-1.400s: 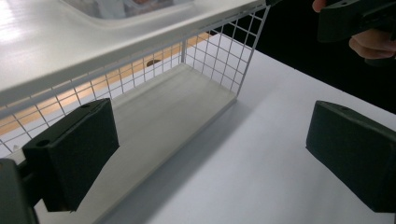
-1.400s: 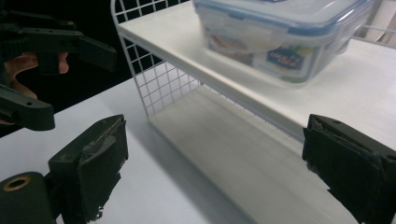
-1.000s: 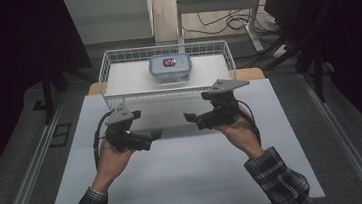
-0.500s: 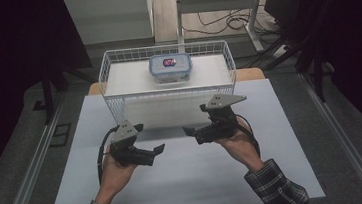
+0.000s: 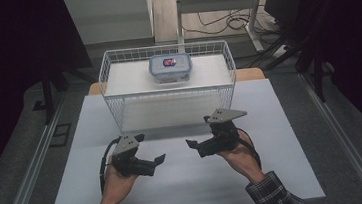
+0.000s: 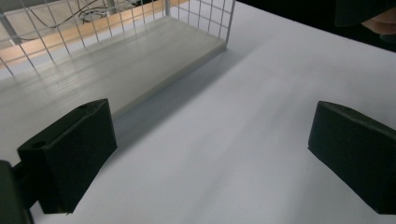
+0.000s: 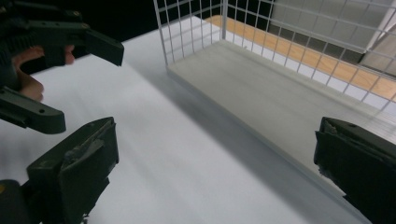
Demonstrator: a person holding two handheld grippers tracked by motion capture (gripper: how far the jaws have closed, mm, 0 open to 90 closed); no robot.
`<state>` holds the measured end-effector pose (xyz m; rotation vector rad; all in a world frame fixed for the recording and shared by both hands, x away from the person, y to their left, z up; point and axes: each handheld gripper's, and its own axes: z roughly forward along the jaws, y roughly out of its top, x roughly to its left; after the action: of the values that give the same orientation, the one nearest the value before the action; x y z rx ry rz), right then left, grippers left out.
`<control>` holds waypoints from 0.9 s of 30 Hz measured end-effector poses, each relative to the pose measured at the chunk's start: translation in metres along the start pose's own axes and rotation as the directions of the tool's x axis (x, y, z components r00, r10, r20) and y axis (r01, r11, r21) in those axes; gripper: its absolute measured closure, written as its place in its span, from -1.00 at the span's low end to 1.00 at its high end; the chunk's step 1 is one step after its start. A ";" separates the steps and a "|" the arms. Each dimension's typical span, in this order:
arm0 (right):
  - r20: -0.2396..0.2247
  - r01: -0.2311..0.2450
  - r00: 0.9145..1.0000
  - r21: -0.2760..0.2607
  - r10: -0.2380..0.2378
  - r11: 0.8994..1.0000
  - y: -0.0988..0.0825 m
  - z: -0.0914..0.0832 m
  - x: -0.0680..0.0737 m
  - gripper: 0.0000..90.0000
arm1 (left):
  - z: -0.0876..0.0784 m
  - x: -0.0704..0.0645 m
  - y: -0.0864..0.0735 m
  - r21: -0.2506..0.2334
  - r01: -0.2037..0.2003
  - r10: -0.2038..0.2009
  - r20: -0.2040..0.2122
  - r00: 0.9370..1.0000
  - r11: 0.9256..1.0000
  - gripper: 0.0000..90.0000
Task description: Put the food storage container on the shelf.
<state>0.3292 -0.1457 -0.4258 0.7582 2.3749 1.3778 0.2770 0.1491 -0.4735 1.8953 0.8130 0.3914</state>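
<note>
High view: the left gripper (image 5: 158, 160) and the right gripper (image 5: 193, 145) sit low over the white tabletop (image 5: 187, 192), tips turned toward each other with a bare strip of white between them. Both are on the near side of the wire basket (image 5: 114, 108), close to its front wall but not touching it. Inside the basket, toward its far wall, stands a lidded plastic box (image 5: 170, 66) with a small red label on top.

Left gripper view: jaws spread wide, nothing between them, with the basket's near corner (image 6: 228, 28) ahead.

Right gripper view: jaws have just been opening and stand wide, with nothing held; the basket's front edge (image 7: 219, 107) runs across between them.

Open tabletop lies on both sides of the hands and toward the near edge.
</note>
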 end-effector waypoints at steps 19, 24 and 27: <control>0.049 0.021 0.999 0.052 -0.023 0.998 -0.041 -0.018 0.015 -1.00 | -0.014 -0.013 -0.043 0.073 0.011 -0.008 -0.045 0.999 0.997 -1.00; 0.073 0.016 0.997 0.061 -0.021 0.998 -0.052 -0.027 0.014 -1.00 | -0.023 -0.015 -0.052 0.095 0.012 -0.005 -0.072 0.997 0.995 -1.00; 0.082 0.000 0.997 0.062 -0.006 0.998 -0.059 -0.033 0.011 -1.00 | -0.028 -0.014 -0.057 0.107 0.016 -0.007 -0.086 0.996 0.994 -1.00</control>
<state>0.2866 -0.1865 -0.4610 0.8111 2.3634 1.2530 0.2296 0.1743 -0.5106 1.9835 0.9176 0.4317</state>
